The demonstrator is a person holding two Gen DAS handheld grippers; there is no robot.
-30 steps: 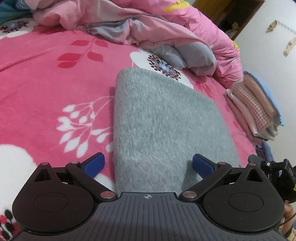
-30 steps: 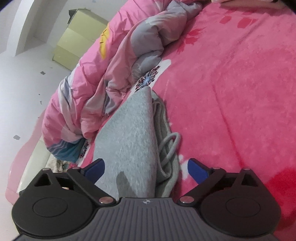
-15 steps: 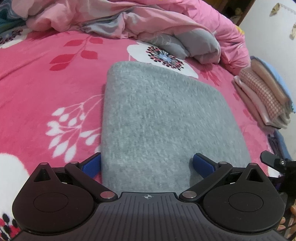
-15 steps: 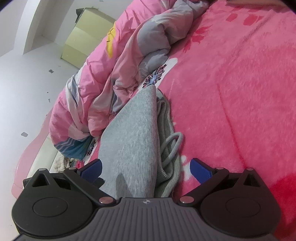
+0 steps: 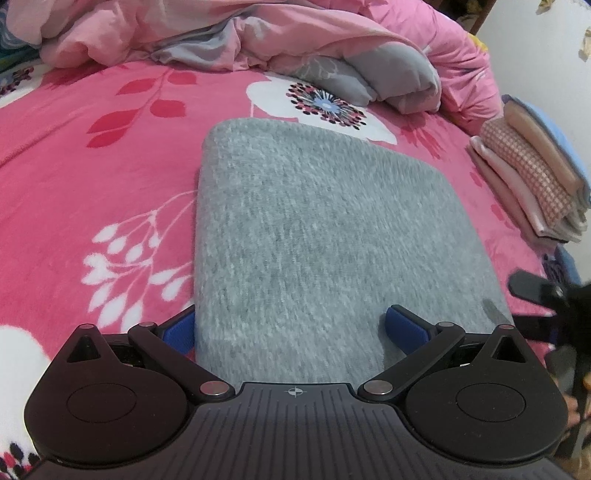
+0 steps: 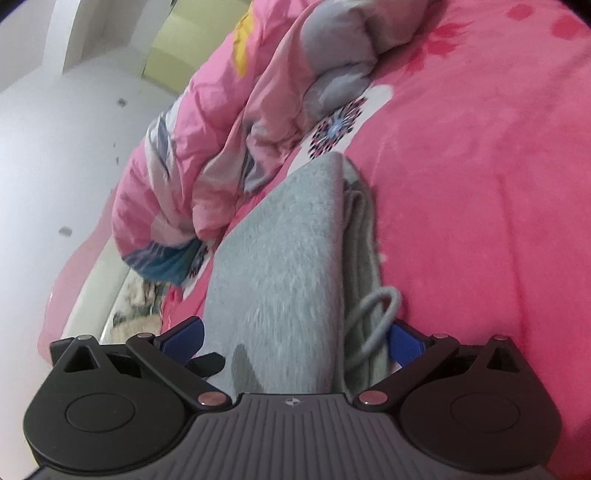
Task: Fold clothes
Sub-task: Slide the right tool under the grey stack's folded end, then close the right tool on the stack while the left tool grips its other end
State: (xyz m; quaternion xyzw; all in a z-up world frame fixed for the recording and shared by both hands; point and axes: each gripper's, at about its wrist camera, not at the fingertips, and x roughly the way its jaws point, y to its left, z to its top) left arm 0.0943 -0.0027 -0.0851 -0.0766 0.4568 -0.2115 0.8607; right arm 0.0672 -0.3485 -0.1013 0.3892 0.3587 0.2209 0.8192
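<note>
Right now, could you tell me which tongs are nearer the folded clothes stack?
Right. The right tongs are at the grey garment's corner beside the folded stack; the left tongs straddle its other corner.

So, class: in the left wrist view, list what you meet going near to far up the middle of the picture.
Left gripper → folded grey garment → flower print on the pink blanket → rumpled pink and grey quilt.
</note>
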